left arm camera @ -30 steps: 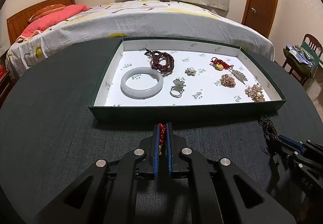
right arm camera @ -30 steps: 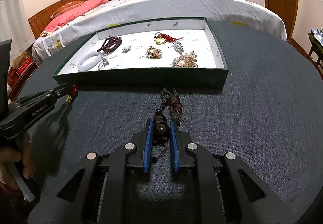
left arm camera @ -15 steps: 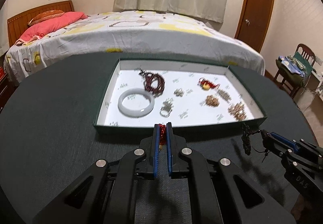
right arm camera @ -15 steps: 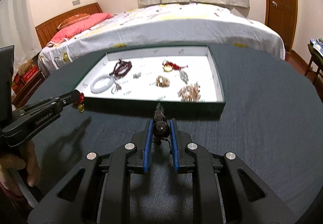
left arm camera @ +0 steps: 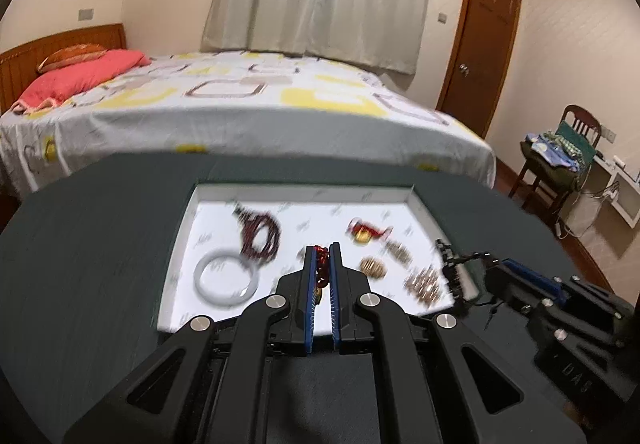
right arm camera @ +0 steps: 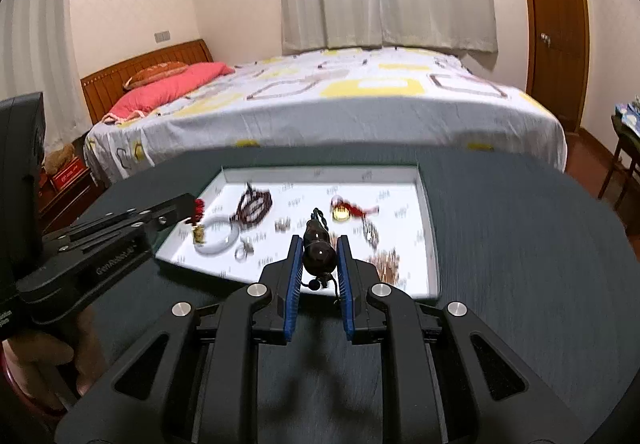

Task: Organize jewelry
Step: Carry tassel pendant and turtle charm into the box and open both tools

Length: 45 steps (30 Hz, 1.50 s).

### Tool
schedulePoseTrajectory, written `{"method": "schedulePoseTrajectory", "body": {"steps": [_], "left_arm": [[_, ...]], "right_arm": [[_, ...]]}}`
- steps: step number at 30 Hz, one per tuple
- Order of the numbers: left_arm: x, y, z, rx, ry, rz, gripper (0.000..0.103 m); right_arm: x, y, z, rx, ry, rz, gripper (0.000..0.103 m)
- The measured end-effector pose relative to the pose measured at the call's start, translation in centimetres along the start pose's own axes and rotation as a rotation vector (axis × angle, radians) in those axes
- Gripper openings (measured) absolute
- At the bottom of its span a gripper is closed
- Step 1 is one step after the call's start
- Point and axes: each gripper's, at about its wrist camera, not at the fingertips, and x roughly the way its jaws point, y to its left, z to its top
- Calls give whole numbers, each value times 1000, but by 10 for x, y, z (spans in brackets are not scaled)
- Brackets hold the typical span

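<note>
Above the white-lined tray [right arm camera: 425, 204], my left gripper [left arm camera: 321, 256] clamps a red beaded charm [left arm camera: 320, 262] while my right gripper [right arm camera: 319, 244] pinches a dark bead pendant [right arm camera: 318, 254].

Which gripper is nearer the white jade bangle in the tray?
Left. The left gripper hangs just beside the white jade bangle; the right gripper sits farther right, mid-tray.
</note>
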Motion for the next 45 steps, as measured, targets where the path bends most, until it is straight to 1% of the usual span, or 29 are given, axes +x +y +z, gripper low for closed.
{"method": "schedulePoseTrajectory", "body": {"steps": [3, 8, 12, 16, 23, 33, 45], "left_arm": [[1, -8, 15, 19, -35, -14, 7], [2, -13, 29, 25, -75, -23, 7], [10, -13, 26, 28, -69, -19, 7], [27, -10, 10, 24, -19, -18, 7], [54, -2, -10, 14, 53, -5, 7], [82, 10, -29, 10, 147, 21, 7], [92, 15, -35, -6, 190, 17, 7]], "right_arm": [[1, -1, 13, -3, -31, 0, 17], [4, -3, 31, -4, -80, 2, 17], [14, -3, 34, -1, -86, 5, 17], [33, -7, 24, 6, -49, 8, 17], [69, -11, 2, 11, 48, -1, 17], [97, -11, -14, 13, 157, 1, 17], [110, -15, -25, 33, 227, 3, 17]]}}
